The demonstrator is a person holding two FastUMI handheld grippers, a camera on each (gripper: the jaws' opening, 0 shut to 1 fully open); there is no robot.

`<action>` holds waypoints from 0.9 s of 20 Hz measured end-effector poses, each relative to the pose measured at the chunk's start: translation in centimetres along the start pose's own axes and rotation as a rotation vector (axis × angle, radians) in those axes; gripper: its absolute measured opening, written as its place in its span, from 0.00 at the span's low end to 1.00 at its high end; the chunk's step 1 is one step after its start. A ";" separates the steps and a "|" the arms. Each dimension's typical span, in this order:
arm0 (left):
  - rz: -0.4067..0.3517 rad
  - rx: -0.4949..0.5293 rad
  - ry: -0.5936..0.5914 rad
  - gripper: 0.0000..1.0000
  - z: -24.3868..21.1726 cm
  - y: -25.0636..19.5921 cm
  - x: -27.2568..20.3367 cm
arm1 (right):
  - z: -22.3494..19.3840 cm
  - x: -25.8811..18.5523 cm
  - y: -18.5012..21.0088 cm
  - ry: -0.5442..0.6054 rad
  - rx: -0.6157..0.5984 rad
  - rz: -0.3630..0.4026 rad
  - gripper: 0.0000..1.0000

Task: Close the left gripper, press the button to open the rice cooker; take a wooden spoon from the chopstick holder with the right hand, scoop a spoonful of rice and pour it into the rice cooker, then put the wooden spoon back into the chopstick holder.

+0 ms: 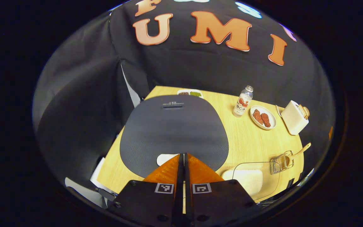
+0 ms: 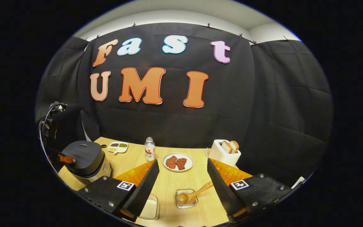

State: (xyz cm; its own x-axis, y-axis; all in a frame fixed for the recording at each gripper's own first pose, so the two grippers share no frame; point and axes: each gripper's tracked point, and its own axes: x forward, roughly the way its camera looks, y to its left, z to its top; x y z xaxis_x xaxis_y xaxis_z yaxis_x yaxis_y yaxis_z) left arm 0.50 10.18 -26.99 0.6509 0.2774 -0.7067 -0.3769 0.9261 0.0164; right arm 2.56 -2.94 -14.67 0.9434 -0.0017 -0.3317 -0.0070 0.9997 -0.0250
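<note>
With its 2 orange fingers pressed together, the left gripper [image 1: 183,157] hangs right over the dark lid of the rice cooker [image 1: 173,132], which sits shut on the wooden table [image 1: 250,142]. Over in the right gripper view, the right gripper [image 2: 183,179] is spread wide and holding nothing, the wooden spoon [image 2: 192,194] leaning in its chopstick holder [image 2: 186,198] between the fingers, the rice container [image 2: 148,206] just beside.

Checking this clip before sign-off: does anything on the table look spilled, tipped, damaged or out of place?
Nothing stands out. The rice cooker sits upright with its lid down, the wooden spoon leans in its holder, the bottle stands upright, and the plate and toaster look orderly. No spill shows.
</note>
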 end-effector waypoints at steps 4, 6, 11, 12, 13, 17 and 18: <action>0.069 0.098 -0.351 0.08 7.9 0.5 -4.6 | -0.6 -0.3 0.0 0.018 0.018 -0.012 0.95; 0.087 0.114 -0.444 0.07 10.5 0.5 -6.9 | -0.8 -0.1 0.0 0.024 0.016 -0.014 0.95; 0.014 0.060 -0.548 0.09 11.5 -0.7 -9.1 | -1.9 0.8 -0.6 0.047 0.019 -0.020 0.95; -0.003 0.065 -0.571 0.12 11.5 -1.0 -9.5 | -2.3 1.1 -0.8 0.055 0.024 -0.017 0.95; -0.023 0.062 -0.595 0.14 11.6 -1.6 -10.1 | -2.5 1.4 -0.9 0.058 0.028 -0.020 0.95; -0.055 0.000 -0.639 0.44 11.6 -1.5 -11.5 | -3.7 2.5 -1.7 0.087 0.042 -0.025 0.95; -0.063 -0.013 -0.641 0.50 11.5 -1.6 -11.7 | -4.0 2.7 -1.9 0.093 0.040 -0.027 0.95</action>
State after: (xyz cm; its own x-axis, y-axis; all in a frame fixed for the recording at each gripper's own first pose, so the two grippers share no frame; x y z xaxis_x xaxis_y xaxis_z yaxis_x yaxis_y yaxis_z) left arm 1.08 8.37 -10.57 0.9351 0.3240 -0.1432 -0.3305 0.9435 -0.0228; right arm 3.83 -4.98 -19.33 0.9080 -0.0296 -0.4180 0.0335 0.9994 0.0020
